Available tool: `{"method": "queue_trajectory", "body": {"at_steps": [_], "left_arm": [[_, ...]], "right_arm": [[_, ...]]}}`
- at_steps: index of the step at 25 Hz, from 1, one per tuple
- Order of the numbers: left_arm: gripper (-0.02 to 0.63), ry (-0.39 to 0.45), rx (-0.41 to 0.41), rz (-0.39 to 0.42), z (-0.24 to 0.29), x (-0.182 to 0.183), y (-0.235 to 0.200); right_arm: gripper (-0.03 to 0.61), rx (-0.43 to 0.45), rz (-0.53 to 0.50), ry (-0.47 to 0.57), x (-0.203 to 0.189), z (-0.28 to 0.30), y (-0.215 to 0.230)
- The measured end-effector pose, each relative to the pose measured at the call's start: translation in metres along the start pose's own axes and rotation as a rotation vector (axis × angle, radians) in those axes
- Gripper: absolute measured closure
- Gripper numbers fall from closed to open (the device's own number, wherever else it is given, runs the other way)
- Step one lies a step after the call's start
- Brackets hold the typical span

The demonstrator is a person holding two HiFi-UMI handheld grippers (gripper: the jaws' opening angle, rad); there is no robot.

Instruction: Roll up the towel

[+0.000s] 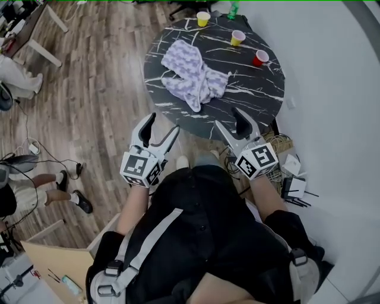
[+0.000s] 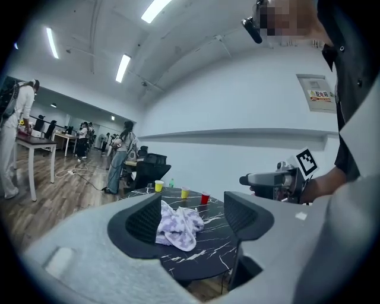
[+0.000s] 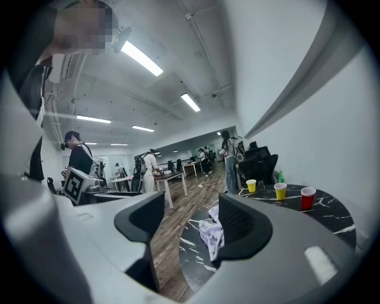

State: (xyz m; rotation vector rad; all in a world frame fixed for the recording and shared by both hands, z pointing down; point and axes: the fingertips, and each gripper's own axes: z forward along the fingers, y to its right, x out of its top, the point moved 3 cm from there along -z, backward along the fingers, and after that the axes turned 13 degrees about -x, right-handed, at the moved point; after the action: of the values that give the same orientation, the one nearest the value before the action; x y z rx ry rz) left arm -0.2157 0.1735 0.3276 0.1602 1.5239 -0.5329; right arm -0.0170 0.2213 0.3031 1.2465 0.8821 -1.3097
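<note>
A crumpled white-and-lilac towel (image 1: pixel 193 74) lies on the round black marble table (image 1: pixel 249 98), towards its left side. My left gripper (image 1: pixel 163 123) hovers in front of the table's near edge, open, with nothing between its fingers. Held level with it to the right, my right gripper (image 1: pixel 228 117) is also open and empty. In the left gripper view the towel (image 2: pixel 178 224) shows beyond the spread jaws of the left gripper (image 2: pixel 193 219), and the right gripper (image 2: pixel 267 178) is at the right. In the right gripper view the towel (image 3: pixel 211 231) is partly hidden behind the right jaw.
Two yellow cups (image 1: pixel 203 18) (image 1: pixel 237 37), a red cup (image 1: pixel 260 57) and a green bottle (image 1: pixel 233 9) stand along the table's far edge. Cables and a white box (image 1: pixel 291 172) lie on the floor at the right. People stand and sit at the left.
</note>
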Motion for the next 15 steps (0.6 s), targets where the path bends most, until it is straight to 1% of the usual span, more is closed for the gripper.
{"method": "queue_trajectory", "body": {"at_steps": [10, 15], "left_arm": [[0.284, -0.02, 0.101, -0.032, 0.001, -0.004, -0.038], [0.293, -0.024, 0.14, -0.046, 0.017, -0.003, -0.051]], "right_arm": [[0.319, 0.072, 0.006, -0.123, -0.028, 0.079, 0.01], [0.328, 0.09, 0.007, -0.25, -0.06, 0.126, 0.025]]}}
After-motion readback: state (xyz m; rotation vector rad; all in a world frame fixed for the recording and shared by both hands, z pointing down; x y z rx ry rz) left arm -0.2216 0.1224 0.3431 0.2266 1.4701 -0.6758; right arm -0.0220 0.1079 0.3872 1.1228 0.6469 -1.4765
